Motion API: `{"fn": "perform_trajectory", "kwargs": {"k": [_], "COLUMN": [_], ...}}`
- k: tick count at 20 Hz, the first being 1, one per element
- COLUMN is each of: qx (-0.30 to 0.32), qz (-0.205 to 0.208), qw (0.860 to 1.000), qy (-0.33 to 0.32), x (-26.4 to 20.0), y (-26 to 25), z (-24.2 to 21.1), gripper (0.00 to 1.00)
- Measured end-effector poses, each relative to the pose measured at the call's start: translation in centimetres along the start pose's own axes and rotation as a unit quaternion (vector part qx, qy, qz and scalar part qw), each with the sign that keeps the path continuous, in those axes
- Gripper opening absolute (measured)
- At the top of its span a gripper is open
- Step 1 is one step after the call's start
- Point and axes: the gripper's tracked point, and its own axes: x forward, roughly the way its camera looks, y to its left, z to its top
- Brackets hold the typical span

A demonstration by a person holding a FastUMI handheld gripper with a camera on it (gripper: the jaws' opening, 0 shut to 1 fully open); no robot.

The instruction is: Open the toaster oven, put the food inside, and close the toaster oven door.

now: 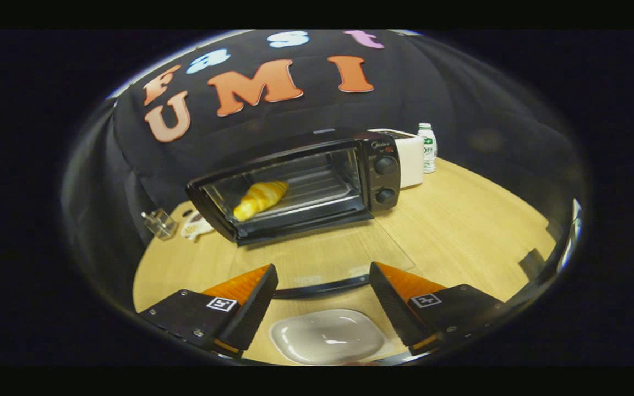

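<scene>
The black toaster oven stands on the wooden table beyond my fingers. Its glass door hangs fully open, lying flat towards me, with the dark handle bar just ahead of my fingertips. A golden croissant lies on the rack inside, towards the oven's left side. My gripper is open and holds nothing; its orange-and-black fingers stand wide apart on either side of the handle, not touching it. An empty white plate sits on the table between and below the fingers.
A white appliance and a small bottle stand right of the oven. To the oven's left, a clear little container and a white-and-brown item sit near the table's edge. Bare wood stretches to the right.
</scene>
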Motion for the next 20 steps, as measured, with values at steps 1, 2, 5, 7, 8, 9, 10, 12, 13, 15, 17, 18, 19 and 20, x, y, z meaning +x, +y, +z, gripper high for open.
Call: {"fn": "perform_trajectory", "kwargs": {"k": [1, 2, 5, 7, 8, 9, 10, 12, 13, 15, 17, 18, 19, 20], "qx": [-0.021, -0.039, -0.077, -0.092, -0.095, -0.097, -0.098, -0.105, -0.107, -0.110, -0.115, -0.112, -0.112, -0.113], "qz": [-0.006, -0.010, -0.020, -0.025, -0.025, -0.024, -0.024, -0.027, -0.029, -0.028, -0.033, -0.033, -0.033, -0.032], "qw": [1.000, 0.999, 0.995, 0.992, 0.991, 0.991, 0.990, 0.988, 0.987, 0.985, 0.983, 0.983, 0.983, 0.983], "qy": [0.010, 0.021, 0.063, 0.082, 0.087, 0.090, 0.095, 0.106, 0.113, 0.130, 0.138, 0.140, 0.142, 0.143], "x": [-0.2, -0.1, 0.4, 1.0, 1.3, 1.7, 2.1, 2.6, 3.1, 3.6, 4.0, 4.2, 4.3, 4.4], "y": [-0.2, -0.3, -0.5, -0.4, -0.3, -0.2, -0.1, 0.1, 0.1, 0.3, 0.2, 0.3, 0.4, 0.5], "z": [-1.0, -1.9, -4.7, -5.8, -6.0, -6.0, -6.1, -6.2, -6.4, -6.9, -7.2, -7.2, -7.3, -7.3], "gripper": [0.99, 0.99, 0.99, 1.00, 1.00, 1.00, 1.00, 1.00, 1.00, 0.99, 1.00, 1.00, 1.00, 1.00]}}
